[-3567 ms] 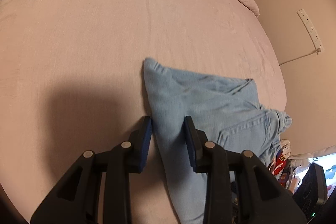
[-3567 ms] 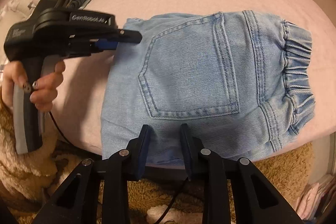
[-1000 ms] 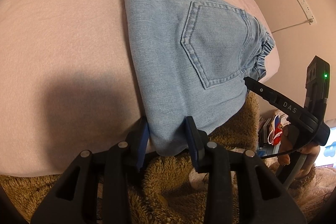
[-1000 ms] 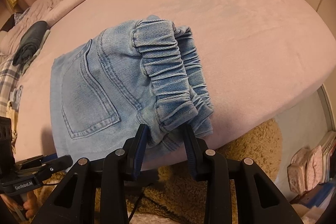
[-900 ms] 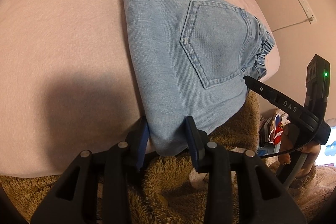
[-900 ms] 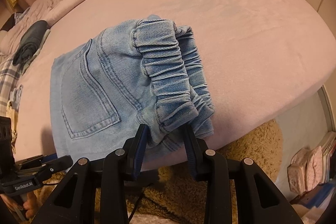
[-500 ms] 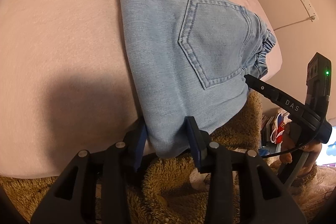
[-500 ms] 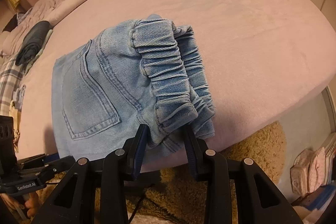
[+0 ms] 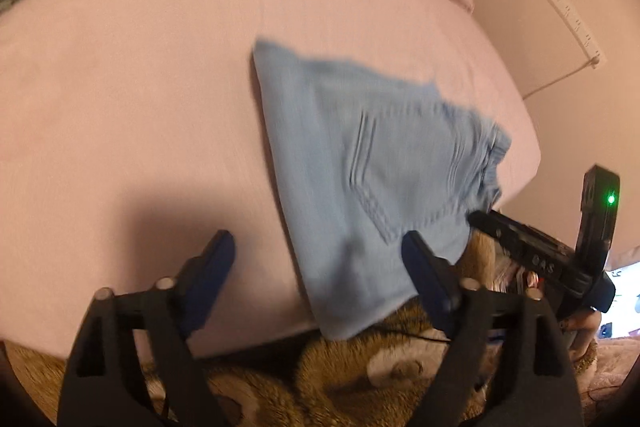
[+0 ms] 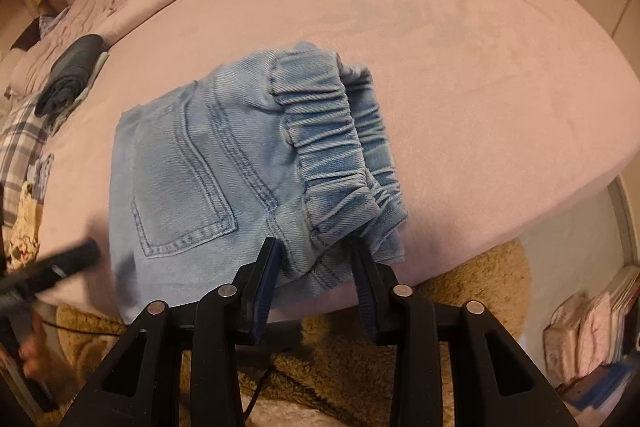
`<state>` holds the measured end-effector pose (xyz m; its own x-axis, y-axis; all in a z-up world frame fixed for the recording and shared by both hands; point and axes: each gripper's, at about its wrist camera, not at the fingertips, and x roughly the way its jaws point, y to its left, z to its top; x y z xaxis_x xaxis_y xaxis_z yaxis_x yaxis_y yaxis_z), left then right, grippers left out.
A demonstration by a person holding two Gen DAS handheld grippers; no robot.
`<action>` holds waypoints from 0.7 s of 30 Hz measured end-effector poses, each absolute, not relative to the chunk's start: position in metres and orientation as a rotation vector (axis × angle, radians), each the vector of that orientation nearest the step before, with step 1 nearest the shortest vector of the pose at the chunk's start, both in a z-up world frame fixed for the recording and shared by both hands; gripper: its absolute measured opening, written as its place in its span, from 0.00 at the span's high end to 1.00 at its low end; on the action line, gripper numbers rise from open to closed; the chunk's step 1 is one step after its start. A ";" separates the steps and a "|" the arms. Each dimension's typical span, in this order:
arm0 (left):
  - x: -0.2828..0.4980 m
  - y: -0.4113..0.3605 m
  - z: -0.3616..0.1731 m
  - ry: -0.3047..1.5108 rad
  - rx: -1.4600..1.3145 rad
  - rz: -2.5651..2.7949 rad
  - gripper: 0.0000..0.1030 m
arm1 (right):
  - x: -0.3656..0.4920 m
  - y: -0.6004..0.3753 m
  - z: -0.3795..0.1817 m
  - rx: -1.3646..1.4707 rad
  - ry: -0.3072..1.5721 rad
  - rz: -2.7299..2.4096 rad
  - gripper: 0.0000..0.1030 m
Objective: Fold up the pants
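Both grippers just opened off the folded jeans; left gripper spread wide, lifted clear; right gripper part-open, astride the near waistband corner.

One pair of folded light blue denim pants was seen on one big pink bed. One stitched back pocket was counted on the pants, and two bunched stretchy bands were seen at their end. Two black grippers were counted: the left gripper and the right gripper, each with two blue-padded fingers. One rolled dark grey cloth was seen on the bed. One fuzzy brown rug and one white power strip were also counted.
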<state>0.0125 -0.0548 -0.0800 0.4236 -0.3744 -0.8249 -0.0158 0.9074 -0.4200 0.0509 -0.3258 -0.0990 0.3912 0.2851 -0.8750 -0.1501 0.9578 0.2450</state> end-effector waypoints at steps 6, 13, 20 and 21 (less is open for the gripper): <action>0.017 -0.040 -0.088 1.117 -0.456 -0.219 0.11 | 0.050 -0.339 -0.074 0.141 1.018 0.242 0.22; 0.026 -0.042 -0.108 1.157 -0.526 -0.256 0.08 | 0.072 -0.355 -0.075 0.220 0.994 0.288 0.08; 0.042 -0.058 -0.119 1.177 -0.511 -0.294 0.05 | 0.098 -0.355 -0.108 0.355 1.093 0.403 0.08; 0.046 -0.060 -0.120 1.174 -0.515 -0.299 0.03 | 0.099 -0.354 -0.111 0.357 1.102 0.409 0.08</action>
